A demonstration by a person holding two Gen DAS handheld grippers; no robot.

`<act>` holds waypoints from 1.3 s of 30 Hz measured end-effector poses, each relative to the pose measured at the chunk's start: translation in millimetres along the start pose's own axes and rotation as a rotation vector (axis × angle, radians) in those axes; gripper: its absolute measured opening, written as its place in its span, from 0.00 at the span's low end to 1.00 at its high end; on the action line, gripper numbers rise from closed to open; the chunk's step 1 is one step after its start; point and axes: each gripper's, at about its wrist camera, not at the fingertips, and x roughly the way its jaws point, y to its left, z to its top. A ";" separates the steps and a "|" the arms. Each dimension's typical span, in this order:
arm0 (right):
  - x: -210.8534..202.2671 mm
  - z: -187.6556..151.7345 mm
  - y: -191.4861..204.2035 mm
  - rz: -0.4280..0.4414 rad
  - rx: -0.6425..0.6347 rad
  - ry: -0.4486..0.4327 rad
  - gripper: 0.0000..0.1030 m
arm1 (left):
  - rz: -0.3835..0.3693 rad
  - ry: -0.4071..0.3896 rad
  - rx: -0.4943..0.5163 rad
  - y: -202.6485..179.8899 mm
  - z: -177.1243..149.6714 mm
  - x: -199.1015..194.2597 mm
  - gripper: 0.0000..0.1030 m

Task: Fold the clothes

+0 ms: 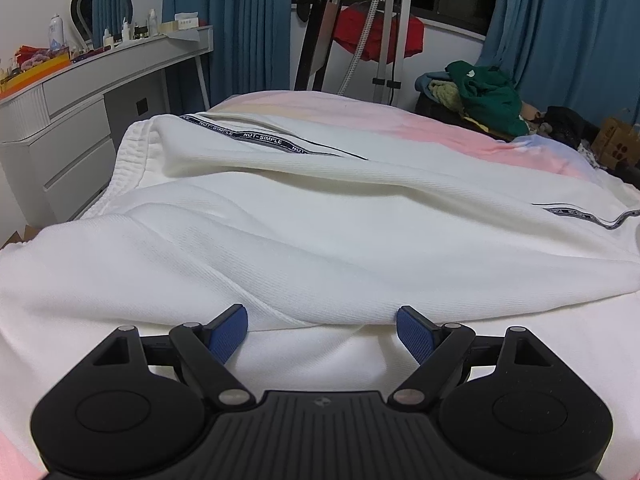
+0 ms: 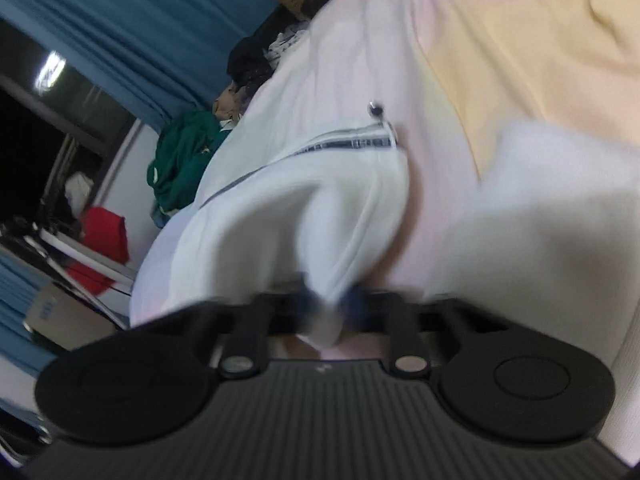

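White pants [image 1: 320, 208], "NOT-SIMPLE" tape [image 1: 256, 138] upper left; left gripper [image 1: 322, 330] spread wide, right gripper [image 2: 330, 306] pinching their fabric.

Left view sharp — right smeared, fisheye-bent edges.
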 end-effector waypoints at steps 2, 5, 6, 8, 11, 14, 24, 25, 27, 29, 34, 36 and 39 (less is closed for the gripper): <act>-13.8 17.3 13.0 -0.027 -0.171 -0.042 0.10 | -0.009 0.003 -0.007 0.7 -0.1 0.7 0.81; -41.0 53.1 29.8 -0.114 -0.523 -0.129 0.10 | -0.023 0.009 -0.018 1.7 -0.2 1.8 0.81; -47.3 65.7 31.8 -0.156 -0.627 -0.156 0.10 | -0.027 0.010 -0.022 2.0 -0.2 2.1 0.81; -49.8 83.9 31.0 -0.229 -0.806 -0.187 0.10 | -0.036 0.014 -0.029 2.7 -0.3 2.8 0.81; -40.0 82.9 29.0 -0.308 -0.987 -0.174 0.13 | -0.043 0.016 -0.034 3.4 -0.1 3.3 0.81; -27.0 83.7 29.7 -0.321 -0.918 -0.123 0.22 | -0.045 0.017 -0.037 5.0 0.0 1.7 0.81; -90.0 50.1 -52.9 -0.174 -0.084 -0.083 0.69 | -0.092 0.011 -0.102 21.4 4.9 -13.1 0.81; -103.2 41.4 -57.8 -0.168 -0.041 -0.092 0.69 | -0.095 0.012 -0.113 25.6 5.7 -16.1 0.81; -134.4 20.7 -66.0 -0.158 0.040 -0.127 0.69 | -0.100 0.013 -0.134 34.1 7.2 -22.0 0.81; -165.1 -0.3 -69.1 -0.159 0.098 -0.161 0.69 | -0.105 0.015 -0.155 42.6 8.7 -27.9 0.82; -222.2 -49.3 -72.6 -0.248 0.237 -0.206 0.69 | -0.079 0.055 -0.244 75.1 3.0 -42.8 0.83; -234.5 -63.0 -72.1 -0.272 0.304 -0.187 0.69 | -0.069 0.061 -0.271 84.4 1.2 -48.2 0.86; -231.0 -75.7 -70.0 -0.302 0.383 -0.083 0.70 | -0.049 0.059 -0.291 92.7 0.2 -55.3 0.92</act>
